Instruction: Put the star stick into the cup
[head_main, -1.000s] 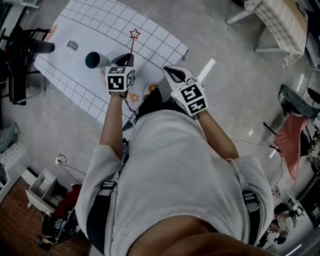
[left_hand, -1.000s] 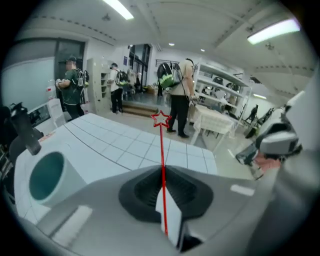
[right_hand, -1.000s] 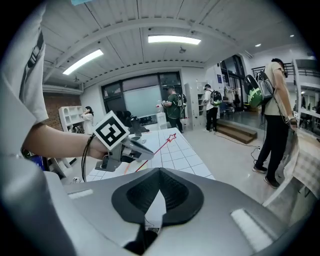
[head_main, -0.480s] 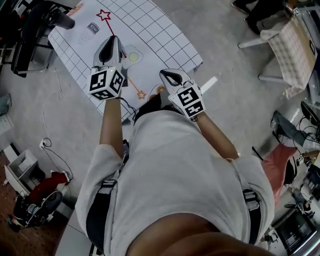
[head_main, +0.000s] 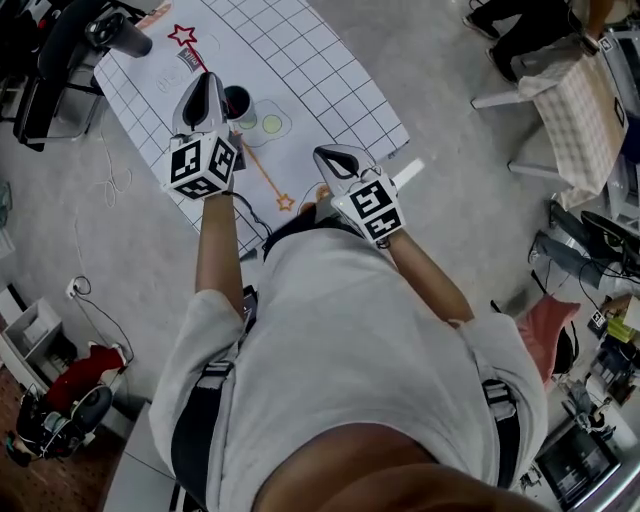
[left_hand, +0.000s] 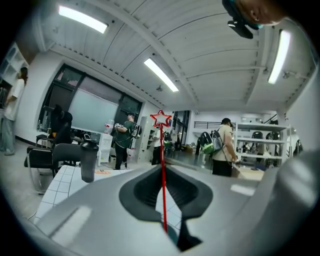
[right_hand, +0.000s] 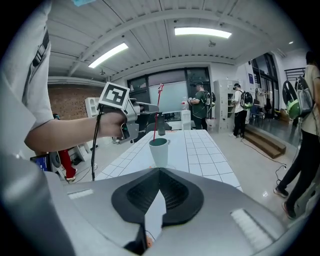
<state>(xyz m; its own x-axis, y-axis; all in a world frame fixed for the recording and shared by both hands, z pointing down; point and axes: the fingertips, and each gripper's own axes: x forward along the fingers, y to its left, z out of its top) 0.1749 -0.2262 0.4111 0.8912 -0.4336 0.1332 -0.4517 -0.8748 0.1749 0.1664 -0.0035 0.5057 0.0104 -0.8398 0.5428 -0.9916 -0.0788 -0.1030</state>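
Left tool (head_main: 210, 84) tight on star stick (left_hand: 161, 145)

Stick (left_hand: 162, 165): red shaft, red-outlined star.
Cup (right_hand: 160, 151): pale outside, teal inside.
Table (head_main: 335, 75): white, with a dark square grid.
Green mark (head_main: 271, 124): a pale green disc printed on the table.
Second stick (head_main: 262, 172): orange shaft, orange star.
Left gripper (head_main: 207, 85) and right gripper (head_main: 324, 157): grey shells, black pads, cubes with black-and-white square markers.
Shirt (head_main: 350, 330): light grey.
Bottle (left_hand: 88, 161): dark grey.
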